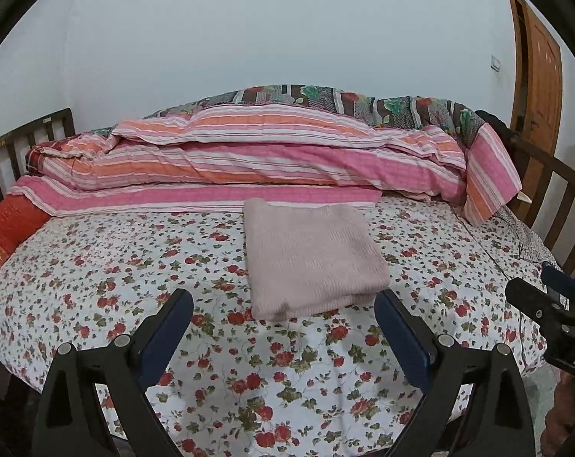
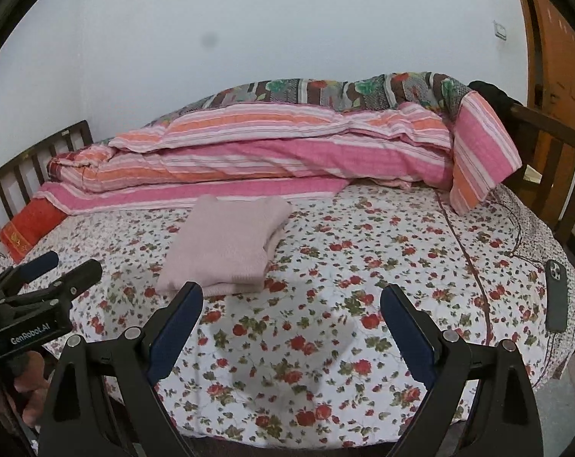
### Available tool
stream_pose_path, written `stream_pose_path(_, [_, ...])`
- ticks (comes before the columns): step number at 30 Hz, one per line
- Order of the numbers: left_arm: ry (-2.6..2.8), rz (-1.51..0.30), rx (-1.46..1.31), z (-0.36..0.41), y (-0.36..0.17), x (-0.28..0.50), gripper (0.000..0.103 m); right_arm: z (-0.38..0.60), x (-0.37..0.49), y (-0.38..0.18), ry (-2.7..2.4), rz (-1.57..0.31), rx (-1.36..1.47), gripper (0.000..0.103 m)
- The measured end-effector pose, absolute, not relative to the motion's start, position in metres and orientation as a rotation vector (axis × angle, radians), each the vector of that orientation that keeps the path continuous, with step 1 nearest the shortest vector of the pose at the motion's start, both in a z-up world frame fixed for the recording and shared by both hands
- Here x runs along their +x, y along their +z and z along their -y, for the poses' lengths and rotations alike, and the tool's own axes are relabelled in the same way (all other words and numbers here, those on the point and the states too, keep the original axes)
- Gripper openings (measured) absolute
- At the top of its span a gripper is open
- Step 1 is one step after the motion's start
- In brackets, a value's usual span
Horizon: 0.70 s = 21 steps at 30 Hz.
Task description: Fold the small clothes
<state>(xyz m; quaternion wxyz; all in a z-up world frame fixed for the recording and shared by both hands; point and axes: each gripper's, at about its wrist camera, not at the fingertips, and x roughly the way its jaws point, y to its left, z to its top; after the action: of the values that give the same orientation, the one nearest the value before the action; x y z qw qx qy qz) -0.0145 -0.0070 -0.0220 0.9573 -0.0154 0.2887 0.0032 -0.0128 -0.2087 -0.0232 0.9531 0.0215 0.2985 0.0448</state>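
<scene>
A pale pink knit garment [image 1: 310, 259] lies folded into a neat rectangle on the floral bedsheet [image 1: 135, 266]. It also shows in the right wrist view [image 2: 222, 245], left of centre. My left gripper [image 1: 283, 301] is open and empty, held just short of the garment's near edge. My right gripper [image 2: 291, 295] is open and empty, over bare sheet to the right of the garment. Each gripper shows in the other's view: the right one [image 1: 546, 289] at the right edge, the left one [image 2: 64, 264] at the left edge.
A rolled striped pink and orange quilt [image 1: 249, 160] lies along the back of the bed. A red cushion [image 1: 5, 228] sits at the far left. A dark phone [image 2: 556, 293] lies near the bed's right edge. Wooden rails [image 2: 554, 160] frame both ends.
</scene>
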Motion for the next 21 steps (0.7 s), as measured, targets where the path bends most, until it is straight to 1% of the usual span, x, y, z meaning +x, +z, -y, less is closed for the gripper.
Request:
stream_pose_path(2, [0.006,-0.585,-0.031,0.0077,-0.0216,-0.0152,0.097,0.2112,-0.0138,-0.0251,0.083,-0.607,0.046,0.093])
stream_pose_path(5, [0.003,-0.588,-0.03,0.0091,-0.0205,-0.0154,0.097,0.2125,-0.0142,-0.0265,0.067,-0.607,0.039,0.099])
stream_pose_path(6, [0.003,-0.59,-0.029,0.0097,-0.0202,-0.0152,0.097,0.2133,-0.0145,-0.0268,0.065,-0.606,0.039,0.099])
stream_pose_path(21, [0.009,-0.586,-0.02,0.0084,-0.018,-0.0175,0.097,0.2152,-0.0136,-0.0286,0.058,-0.608,0.03,0.1])
